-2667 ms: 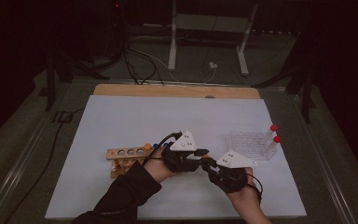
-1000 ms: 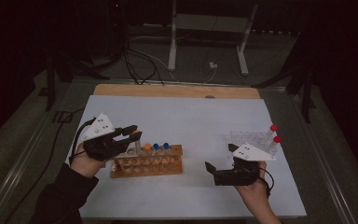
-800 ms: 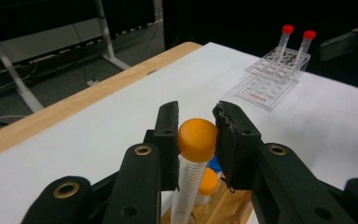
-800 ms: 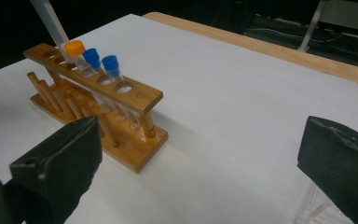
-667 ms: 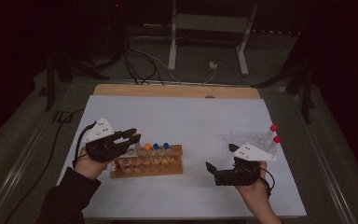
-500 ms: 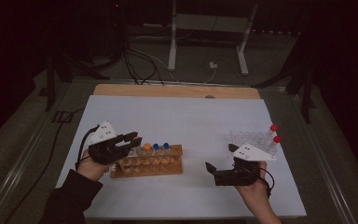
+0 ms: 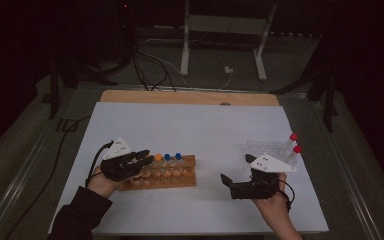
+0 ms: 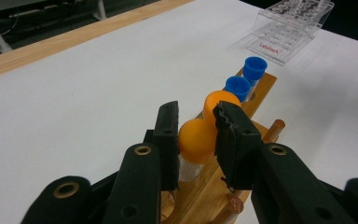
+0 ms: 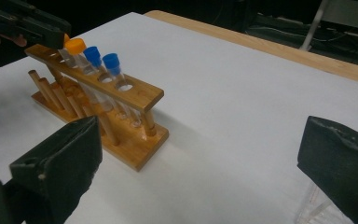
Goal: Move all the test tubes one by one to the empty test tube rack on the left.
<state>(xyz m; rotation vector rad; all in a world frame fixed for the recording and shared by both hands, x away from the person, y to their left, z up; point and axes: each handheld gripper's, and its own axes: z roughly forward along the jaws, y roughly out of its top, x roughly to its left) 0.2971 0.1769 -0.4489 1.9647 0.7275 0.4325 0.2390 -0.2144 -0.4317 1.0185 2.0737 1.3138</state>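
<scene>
The high view is dim and grainy: the white bench (image 7: 205,125) is the one lit area, and the surroundings from 9 through 12 to 3 o'clock sink into near black. Soft shadows lie under the wooden rack (image 7: 162,172). Both gripper views are brighter, with even light and no hard glare. In the left gripper view the near jaws are slightly soft; the right gripper view blurs its jaws at 7 and 4 o'clock.

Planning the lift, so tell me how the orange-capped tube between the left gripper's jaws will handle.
Probably light: the orange-capped tube looks clear, slim and empty. Its rounded cap may slip between the left gripper's jaws. Laid down, it would likely roll.
</scene>
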